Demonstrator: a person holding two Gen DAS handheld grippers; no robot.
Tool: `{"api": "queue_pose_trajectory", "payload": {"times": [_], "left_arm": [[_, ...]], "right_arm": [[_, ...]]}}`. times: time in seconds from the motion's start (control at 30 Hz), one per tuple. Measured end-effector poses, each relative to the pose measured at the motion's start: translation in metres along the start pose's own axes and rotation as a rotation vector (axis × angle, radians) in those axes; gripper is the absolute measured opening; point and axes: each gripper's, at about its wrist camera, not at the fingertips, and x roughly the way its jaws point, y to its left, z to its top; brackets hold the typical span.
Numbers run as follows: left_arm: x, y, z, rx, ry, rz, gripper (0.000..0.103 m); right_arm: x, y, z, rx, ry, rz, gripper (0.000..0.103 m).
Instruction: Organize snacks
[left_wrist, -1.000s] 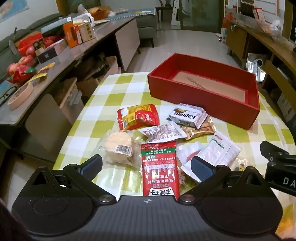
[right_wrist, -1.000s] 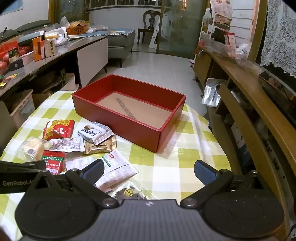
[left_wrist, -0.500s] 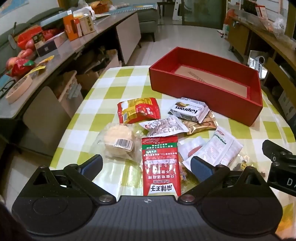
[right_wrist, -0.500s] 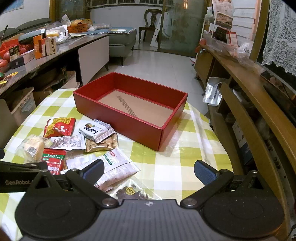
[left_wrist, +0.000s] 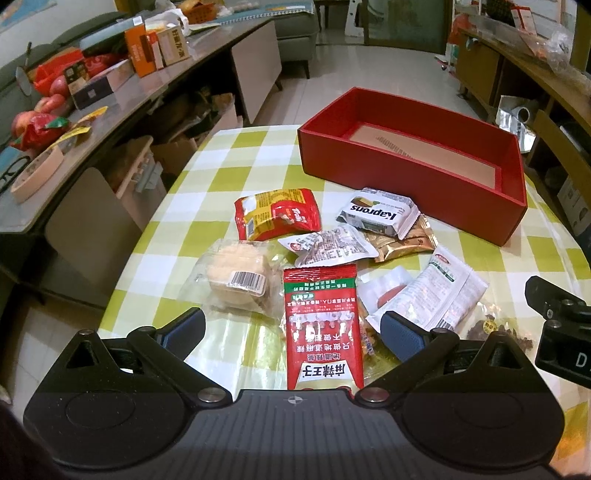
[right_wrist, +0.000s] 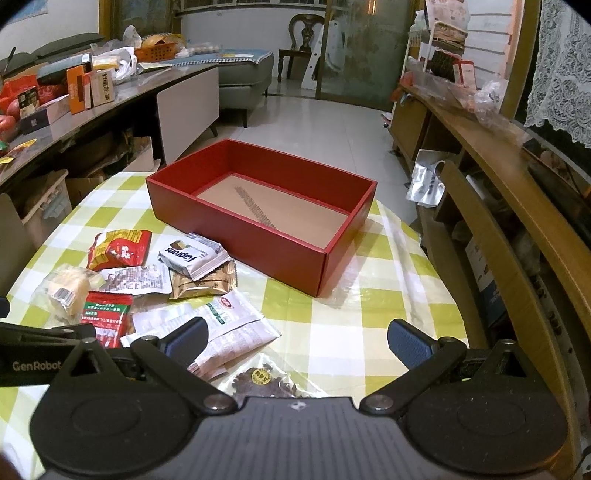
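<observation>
An empty red box (left_wrist: 410, 166) (right_wrist: 258, 236) stands at the far side of the checked table (left_wrist: 177, 206). Several snack packets lie in front of it: a red-yellow bag (left_wrist: 277, 214), a white Kaprons pack (left_wrist: 378, 214) (right_wrist: 190, 256), a gold pack (left_wrist: 402, 240), a clear-wrapped cake (left_wrist: 236, 280), a red-green sachet (left_wrist: 321, 325) (right_wrist: 105, 314) and a white pouch (left_wrist: 439, 295) (right_wrist: 225, 332). My left gripper (left_wrist: 293, 328) is open, straddling the red-green sachet from above. My right gripper (right_wrist: 297, 339) is open over a clear bag of dark pieces (right_wrist: 262, 380).
A long sideboard (left_wrist: 110, 96) with boxes and apples runs along the left. A wooden shelf unit (right_wrist: 517, 206) stands close on the right of the table. Tiled floor lies beyond the table's far edge.
Both grippers have risen and tilted slightly, so the table and snacks sit a little lower and farther in view. Both stay open; no packet moved.
</observation>
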Motion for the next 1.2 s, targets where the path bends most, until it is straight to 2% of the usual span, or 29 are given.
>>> {"api": "queue_pose_trajectory", "payload": {"times": [1.2], "left_arm": [[0.0014,0.0001,-0.0022,0.005,0.007,0.001,0.102]], "right_arm": [[0.0040,0.0045,-0.0021,-0.005,0.017,0.002,0.103]]}}
